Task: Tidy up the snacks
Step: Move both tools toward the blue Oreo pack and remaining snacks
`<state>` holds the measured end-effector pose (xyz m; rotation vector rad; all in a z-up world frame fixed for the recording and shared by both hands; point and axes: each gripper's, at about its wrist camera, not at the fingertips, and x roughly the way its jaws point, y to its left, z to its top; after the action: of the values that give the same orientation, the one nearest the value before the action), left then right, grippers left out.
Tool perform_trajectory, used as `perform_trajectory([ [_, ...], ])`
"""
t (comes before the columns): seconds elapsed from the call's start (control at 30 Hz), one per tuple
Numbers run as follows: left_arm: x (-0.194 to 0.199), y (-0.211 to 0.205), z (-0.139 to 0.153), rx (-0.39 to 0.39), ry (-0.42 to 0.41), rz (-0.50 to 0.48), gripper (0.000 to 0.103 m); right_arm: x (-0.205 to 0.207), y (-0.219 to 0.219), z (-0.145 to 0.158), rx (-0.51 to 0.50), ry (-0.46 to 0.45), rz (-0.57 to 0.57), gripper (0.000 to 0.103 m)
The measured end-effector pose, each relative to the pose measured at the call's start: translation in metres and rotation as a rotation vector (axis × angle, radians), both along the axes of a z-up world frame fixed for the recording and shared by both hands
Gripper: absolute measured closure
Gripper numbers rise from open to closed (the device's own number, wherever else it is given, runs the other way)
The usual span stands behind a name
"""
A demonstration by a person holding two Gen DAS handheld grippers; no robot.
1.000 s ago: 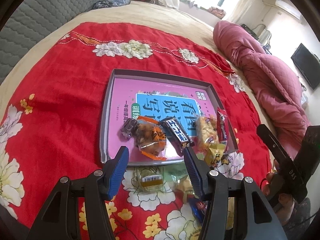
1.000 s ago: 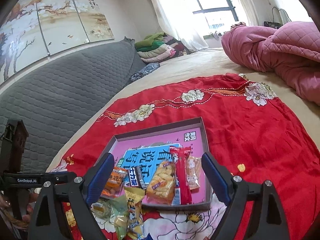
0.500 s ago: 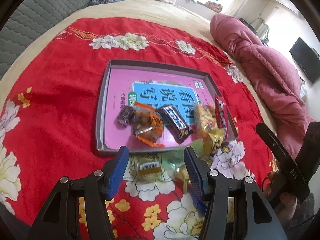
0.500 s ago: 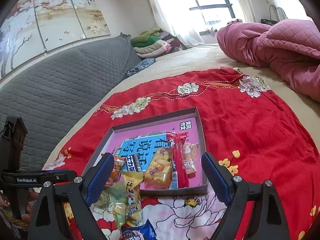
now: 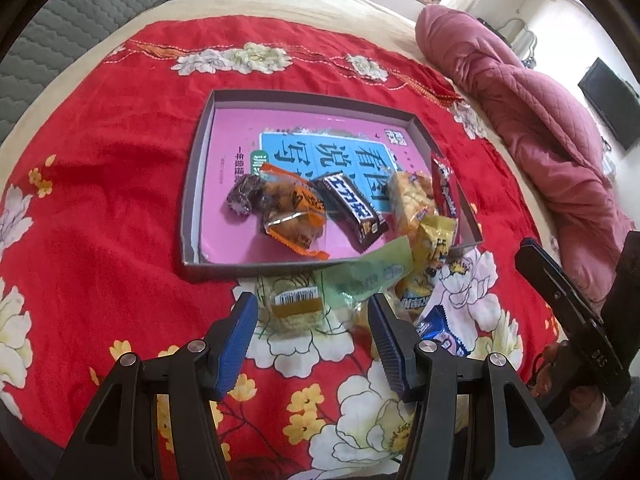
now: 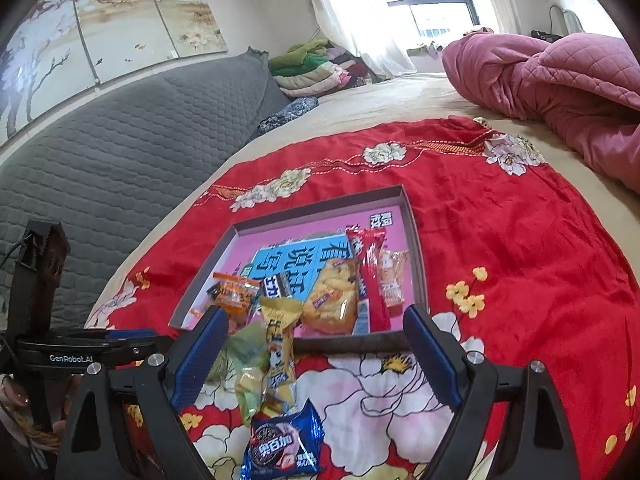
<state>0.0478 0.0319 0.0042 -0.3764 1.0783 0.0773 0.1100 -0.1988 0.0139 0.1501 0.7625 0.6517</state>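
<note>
A shallow grey box with a pink floor (image 5: 200,152) (image 6: 412,224) lies on a red flowered cloth and holds several wrapped snacks: an orange pack (image 5: 294,216), a black bar (image 5: 352,208), a red stick (image 6: 370,272). More snacks lie on the cloth before its near wall: a clear-wrapped cake (image 5: 296,306), a green pack (image 5: 370,274), a yellow pack (image 6: 278,332), a blue cookie pack (image 6: 286,446). My left gripper (image 5: 312,334) is open, its fingers on either side of the clear-wrapped cake. My right gripper (image 6: 316,356) is open and empty above the loose snacks.
A pink quilt (image 5: 540,120) is bunched at the right of the bed. A grey padded headboard (image 6: 120,160) runs along the left, with folded clothes (image 6: 316,68) at the far end. Each gripper shows at the edge of the other's view.
Both grippers have drawn back toward me and lowered, so the loose snacks before the box have come into view between the fingers. Neither has closed.
</note>
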Motion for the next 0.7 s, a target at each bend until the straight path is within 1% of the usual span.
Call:
perform_trajectory([
  [0.2, -0.002, -0.003, -0.006, -0.002, 0.022, -0.012, 0.044, -0.007, 0.006, -0.003, -0.023, 0.01, 0.026, 0.009],
  [0.4, -0.004, -0.002, -0.013, -0.019, 0.039, -0.007, 0.044, -0.013, 0.01, -0.01, -0.019, 0.076, 0.068, 0.007],
  [0.53, -0.003, -0.003, -0.019, -0.027, 0.05, -0.012, 0.044, -0.02, 0.014, -0.017, -0.068, 0.102, 0.082, 0.007],
  [0.7, -0.003, -0.003, -0.024, -0.036, 0.06, -0.017, 0.044, -0.029, 0.026, -0.027, -0.169, 0.11, 0.109, 0.007],
])
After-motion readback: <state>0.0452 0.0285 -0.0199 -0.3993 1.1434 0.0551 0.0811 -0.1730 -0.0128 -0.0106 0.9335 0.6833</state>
